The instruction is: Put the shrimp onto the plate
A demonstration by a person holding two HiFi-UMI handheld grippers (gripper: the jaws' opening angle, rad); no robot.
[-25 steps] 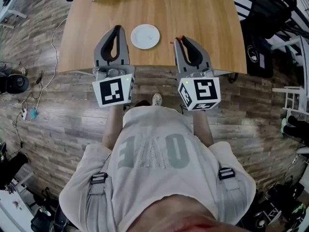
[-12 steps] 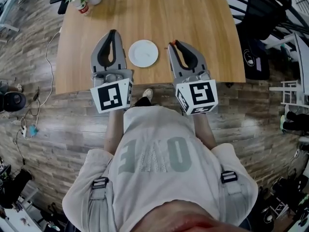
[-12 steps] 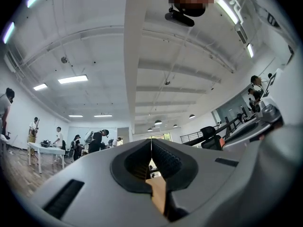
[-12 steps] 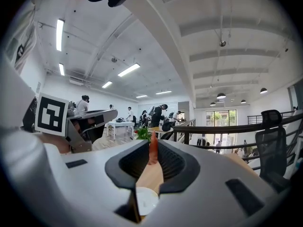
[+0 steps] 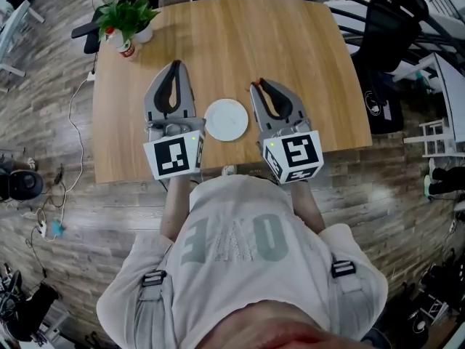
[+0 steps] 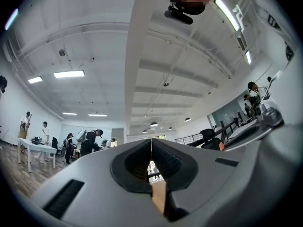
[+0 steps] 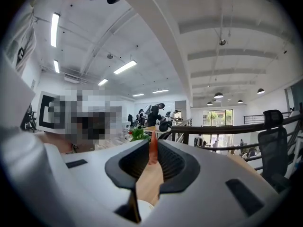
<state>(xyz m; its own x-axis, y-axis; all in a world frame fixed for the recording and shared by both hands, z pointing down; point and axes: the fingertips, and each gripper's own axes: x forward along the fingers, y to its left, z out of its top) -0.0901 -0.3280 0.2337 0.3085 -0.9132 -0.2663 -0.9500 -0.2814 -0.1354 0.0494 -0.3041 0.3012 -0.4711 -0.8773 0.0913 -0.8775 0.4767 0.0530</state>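
Note:
A small white plate (image 5: pixel 226 119) lies near the front edge of the wooden table (image 5: pixel 290 42). It holds nothing. My left gripper (image 5: pixel 174 65) hovers just left of the plate, its jaws shut with nothing between them; in the left gripper view (image 6: pixel 151 144) the tips meet. My right gripper (image 5: pixel 256 84) is just right of the plate, tips past its far rim. It is shut on a thin orange-red shrimp (image 7: pixel 153 149), which stands upright between the tips and shows as an orange speck (image 5: pixel 254 86) in the head view.
A potted plant (image 5: pixel 125 20) stands at the table's far left corner. Black chairs (image 5: pixel 392 27) and desks crowd the right side. The table's front edge (image 5: pixel 218 171) runs under both gripper bodies. People stand far off in the room (image 6: pixel 90 141).
The person has stepped up to the table. Both grippers now reach over it on either side of the plate, and the plant has come into view. The jaws have not changed.

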